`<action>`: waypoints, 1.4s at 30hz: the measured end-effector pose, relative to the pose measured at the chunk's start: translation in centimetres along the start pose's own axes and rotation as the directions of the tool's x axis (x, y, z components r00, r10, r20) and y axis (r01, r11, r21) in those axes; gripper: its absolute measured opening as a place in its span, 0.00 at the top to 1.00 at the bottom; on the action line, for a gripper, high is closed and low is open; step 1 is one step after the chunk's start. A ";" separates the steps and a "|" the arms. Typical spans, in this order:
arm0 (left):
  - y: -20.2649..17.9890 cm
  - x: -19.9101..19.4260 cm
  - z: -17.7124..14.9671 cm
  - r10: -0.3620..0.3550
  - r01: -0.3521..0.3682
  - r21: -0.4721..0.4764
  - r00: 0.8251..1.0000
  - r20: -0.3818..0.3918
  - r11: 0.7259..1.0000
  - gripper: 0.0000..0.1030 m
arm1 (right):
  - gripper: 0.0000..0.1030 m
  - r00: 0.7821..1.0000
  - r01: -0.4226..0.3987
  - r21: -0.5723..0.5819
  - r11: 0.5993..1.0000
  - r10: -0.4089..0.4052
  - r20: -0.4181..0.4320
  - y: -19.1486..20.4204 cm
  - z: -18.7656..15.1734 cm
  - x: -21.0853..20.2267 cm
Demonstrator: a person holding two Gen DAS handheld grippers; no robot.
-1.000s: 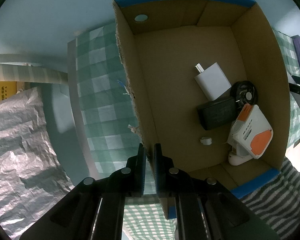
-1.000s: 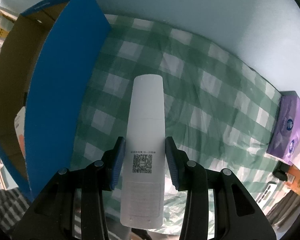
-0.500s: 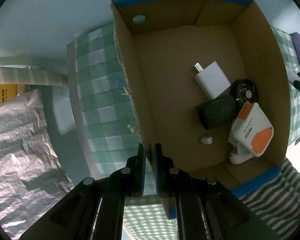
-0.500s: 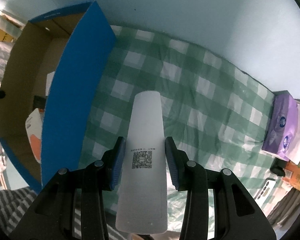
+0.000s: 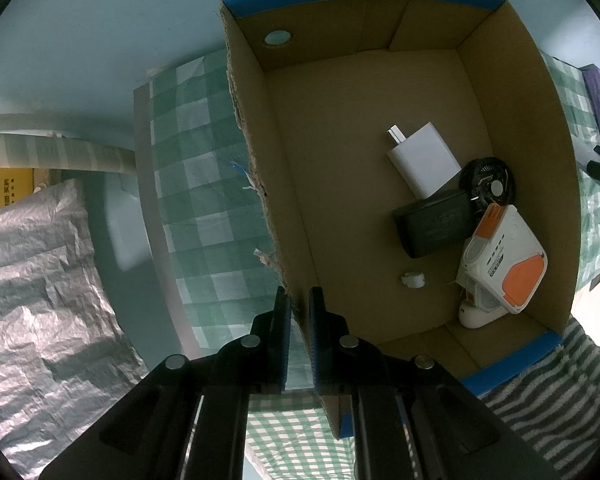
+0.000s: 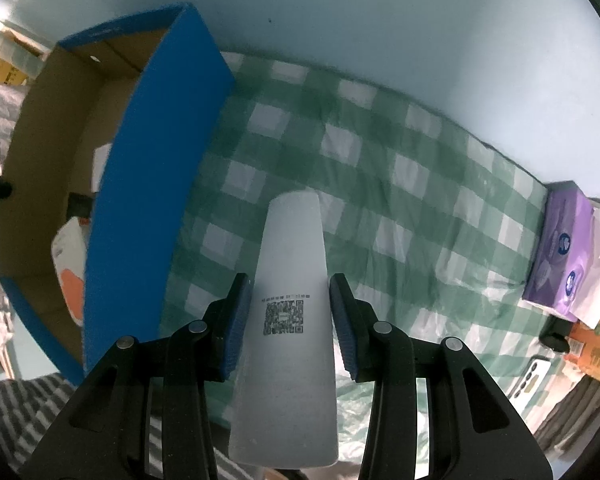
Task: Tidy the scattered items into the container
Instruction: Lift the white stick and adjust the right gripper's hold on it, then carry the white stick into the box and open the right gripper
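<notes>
Cardboard box (image 5: 380,168) sits on the checked worktop (image 6: 380,184), its torn wall pinched in my left tongs (image 5: 299,312). My right tongs (image 6: 290,312) clamp a white bottle (image 6: 288,280) above the cloth, just beside the box.

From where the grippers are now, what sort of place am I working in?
Probably a home room, not a lab: a green checked tablecloth on a table against a pale wall, purple tissue packs at its edge, and a cardboard box being used for tidying.
</notes>
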State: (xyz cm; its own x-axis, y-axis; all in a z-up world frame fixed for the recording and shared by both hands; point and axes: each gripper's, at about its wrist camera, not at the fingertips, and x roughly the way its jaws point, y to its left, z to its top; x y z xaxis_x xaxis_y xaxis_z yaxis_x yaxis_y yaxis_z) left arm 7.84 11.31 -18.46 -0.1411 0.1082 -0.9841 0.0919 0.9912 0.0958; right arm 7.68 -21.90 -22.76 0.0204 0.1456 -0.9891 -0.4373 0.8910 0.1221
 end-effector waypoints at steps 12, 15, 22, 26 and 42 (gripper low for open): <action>0.0 0.0 -0.1 0.002 -0.002 0.003 1.000 -0.001 1.000 0.91 | 0.88 0.997 -0.016 0.091 0.996 0.023 -0.076 -2.8 -1.1 5.3; 0.0 0.0 -0.1 0.000 0.000 0.000 1.000 -0.002 1.000 0.91 | 0.52 0.996 -0.050 0.090 0.995 0.057 -0.074 -2.6 -1.2 6.0; -0.1 0.0 -0.1 -0.002 0.002 -0.003 1.000 -0.002 1.000 0.89 | 0.46 0.997 -0.023 -0.002 1.000 0.023 -0.070 -0.9 -0.7 6.9; -0.1 0.0 -0.1 -0.003 0.003 -0.005 1.000 -0.002 1.000 0.88 | 0.46 0.997 -0.005 -0.030 1.000 0.003 -0.074 -0.3 0.4 6.9; -0.2 -0.1 -0.1 -0.006 0.006 -0.007 1.000 0.001 1.000 0.88 | 0.62 0.992 0.048 -0.092 0.995 -0.058 -0.114 0.8 2.7 3.9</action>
State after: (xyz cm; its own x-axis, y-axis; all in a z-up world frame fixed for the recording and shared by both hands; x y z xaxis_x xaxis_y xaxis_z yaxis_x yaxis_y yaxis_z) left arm 7.72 11.13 -18.38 -0.1408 0.1018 -0.9848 0.0841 0.9923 0.0905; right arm 9.79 -19.44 -26.30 -0.0573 0.0434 -0.9974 -0.5170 0.8533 0.0669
